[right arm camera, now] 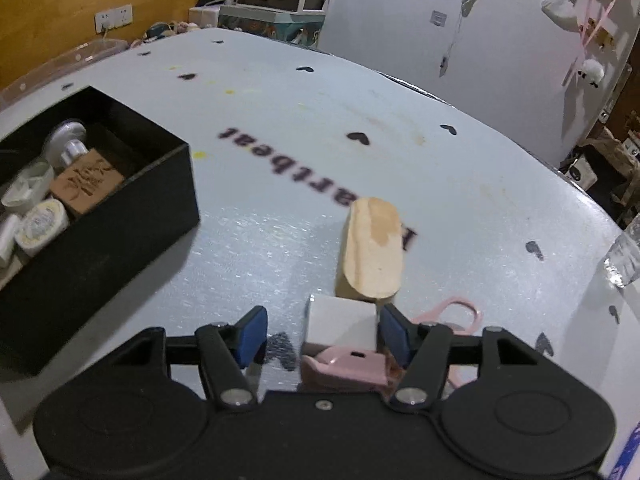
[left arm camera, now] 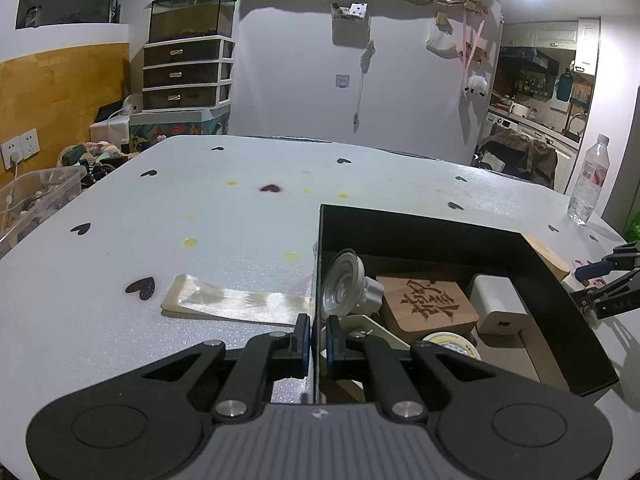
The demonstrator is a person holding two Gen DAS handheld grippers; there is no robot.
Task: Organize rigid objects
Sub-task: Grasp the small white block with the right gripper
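A black box stands on the white table and holds a clear suction cup, a carved wooden block, a white adapter and a tape roll. My left gripper is shut on the box's left wall. In the right wrist view the box lies to the left. My right gripper is open around a small white block, which sits by the right finger, well apart from the left one. A pink tool lies under it. An oval wooden piece stands just beyond.
A flat shiny strip lies on the table left of the box. A water bottle stands at the far right edge. A clear bin sits beside the table's left side. The table carries heart prints and lettering.
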